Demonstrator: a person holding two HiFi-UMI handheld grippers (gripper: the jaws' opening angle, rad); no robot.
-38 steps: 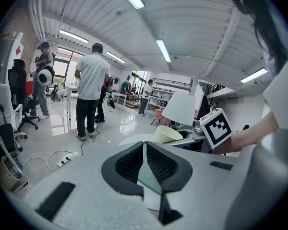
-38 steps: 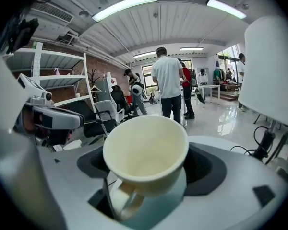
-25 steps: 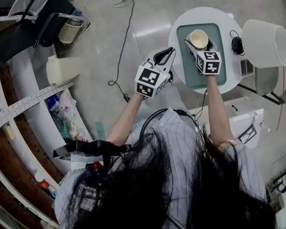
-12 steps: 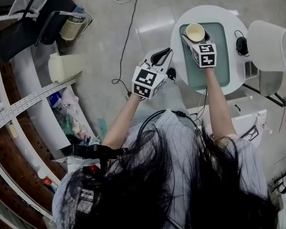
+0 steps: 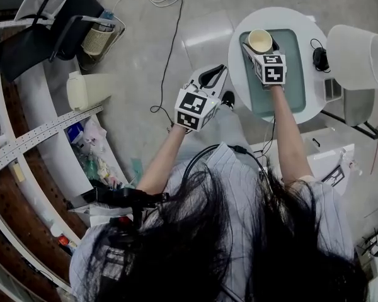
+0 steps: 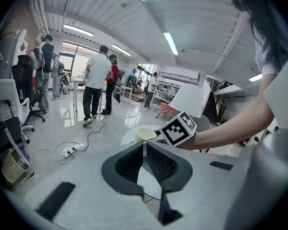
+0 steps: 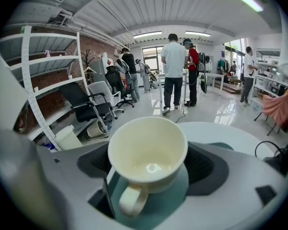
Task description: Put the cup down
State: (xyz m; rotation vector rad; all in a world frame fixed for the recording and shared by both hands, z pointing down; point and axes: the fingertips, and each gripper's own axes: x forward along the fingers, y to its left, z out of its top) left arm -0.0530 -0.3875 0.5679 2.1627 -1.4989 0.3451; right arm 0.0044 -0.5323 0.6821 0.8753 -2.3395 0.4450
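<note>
The cup (image 5: 260, 41) is clamped between the jaws of the right gripper (image 5: 261, 49), and it is seen from above at the far left corner of a teal mat (image 5: 288, 74) which is laid on the round white table (image 5: 302, 24). In the right gripper view the cup (image 7: 148, 150) is shown upright and empty, with its mouth turned up and its handle pointed back toward the camera. The dark pads of the right gripper (image 7: 149, 159) are pressed on both sides of it, and the teal mat (image 7: 180, 195) is seen directly under it. Whether the bottom of the cup is touching the mat cannot be told from any view. The left gripper (image 5: 219, 73) is held off the table, just beside its left edge and above the grey floor (image 5: 145, 61). In the left gripper view the jaws of the left gripper (image 6: 144, 147) are brought together at their tips and nothing is held between them. The cup (image 6: 147, 134) is seen beyond them on the table. A small black object (image 5: 319, 58) is placed near the right edge of the table, well apart from the cup.
</note>
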